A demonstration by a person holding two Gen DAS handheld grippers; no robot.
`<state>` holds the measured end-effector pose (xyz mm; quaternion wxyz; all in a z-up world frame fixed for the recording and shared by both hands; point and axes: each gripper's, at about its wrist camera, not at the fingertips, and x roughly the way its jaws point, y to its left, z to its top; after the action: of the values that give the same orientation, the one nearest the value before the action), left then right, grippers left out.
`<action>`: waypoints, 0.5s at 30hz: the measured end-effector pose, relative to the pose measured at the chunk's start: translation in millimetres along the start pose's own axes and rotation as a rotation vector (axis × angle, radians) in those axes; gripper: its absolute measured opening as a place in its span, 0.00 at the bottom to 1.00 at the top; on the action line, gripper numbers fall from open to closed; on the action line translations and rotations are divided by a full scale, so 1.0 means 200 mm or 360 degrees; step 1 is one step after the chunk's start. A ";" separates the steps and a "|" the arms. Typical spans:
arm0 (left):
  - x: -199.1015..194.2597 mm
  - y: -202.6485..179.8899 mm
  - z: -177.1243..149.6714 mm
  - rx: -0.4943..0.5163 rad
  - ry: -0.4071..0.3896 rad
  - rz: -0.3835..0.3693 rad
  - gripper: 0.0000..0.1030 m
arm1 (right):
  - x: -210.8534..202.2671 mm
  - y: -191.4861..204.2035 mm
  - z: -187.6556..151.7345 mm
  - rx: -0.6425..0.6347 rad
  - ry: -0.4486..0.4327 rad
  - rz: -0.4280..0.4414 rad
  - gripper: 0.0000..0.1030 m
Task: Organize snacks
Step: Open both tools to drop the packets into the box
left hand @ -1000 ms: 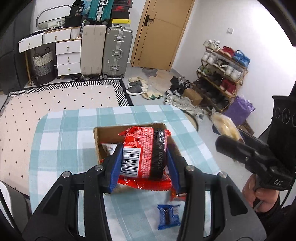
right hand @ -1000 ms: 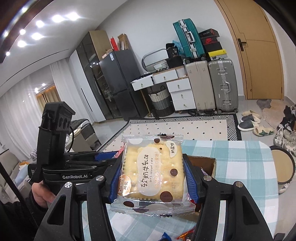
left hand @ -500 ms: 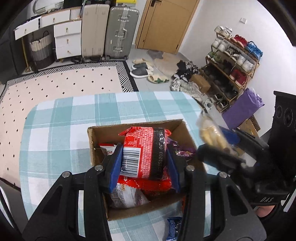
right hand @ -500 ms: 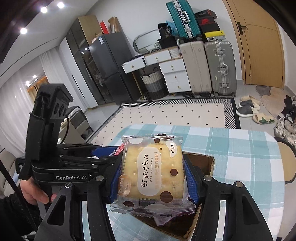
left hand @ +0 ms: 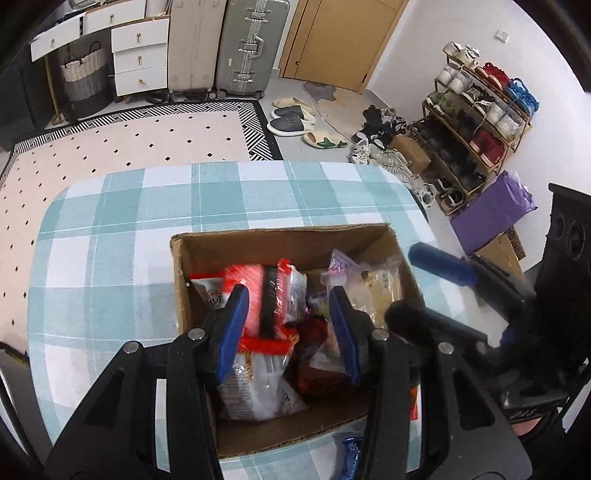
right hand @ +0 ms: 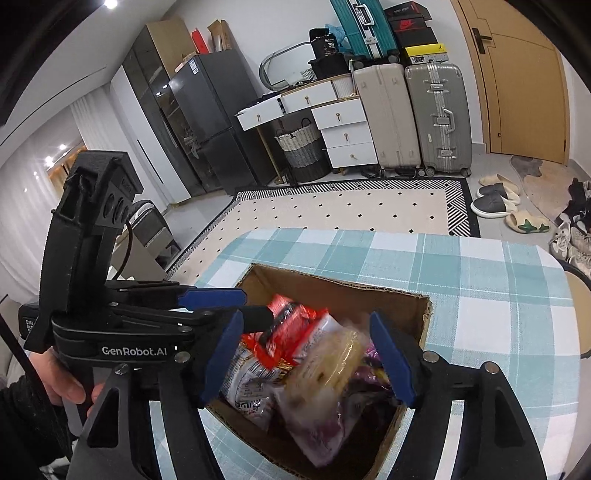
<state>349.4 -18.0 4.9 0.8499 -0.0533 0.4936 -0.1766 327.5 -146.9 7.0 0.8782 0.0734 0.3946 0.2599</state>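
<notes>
Cardboard box of snacks under both tools, jaws apart, empty.

Both views are bright and evenly lit from recessed ceiling spots, which show as small blown-out dots at the upper left of the right wrist view, with a faint sheen on the dark fridge. Strong fisheye bending curves the walls and the door, and black vignetting fills the corners. The yellow biscuit pack and red packet are smeared by motion blur, while the far room stays sharp.
</notes>
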 end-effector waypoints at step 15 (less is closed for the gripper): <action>-0.42 -0.14 -0.29 0.0122 -0.0352 0.0142 0.71 | -0.44 0.09 -0.15 -0.0024 -0.0229 -0.0029 0.79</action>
<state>253.7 -9.4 52.2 0.9076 -0.0179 0.3917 -0.1503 250.0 -178.2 50.8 0.9072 0.0817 0.3291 0.2489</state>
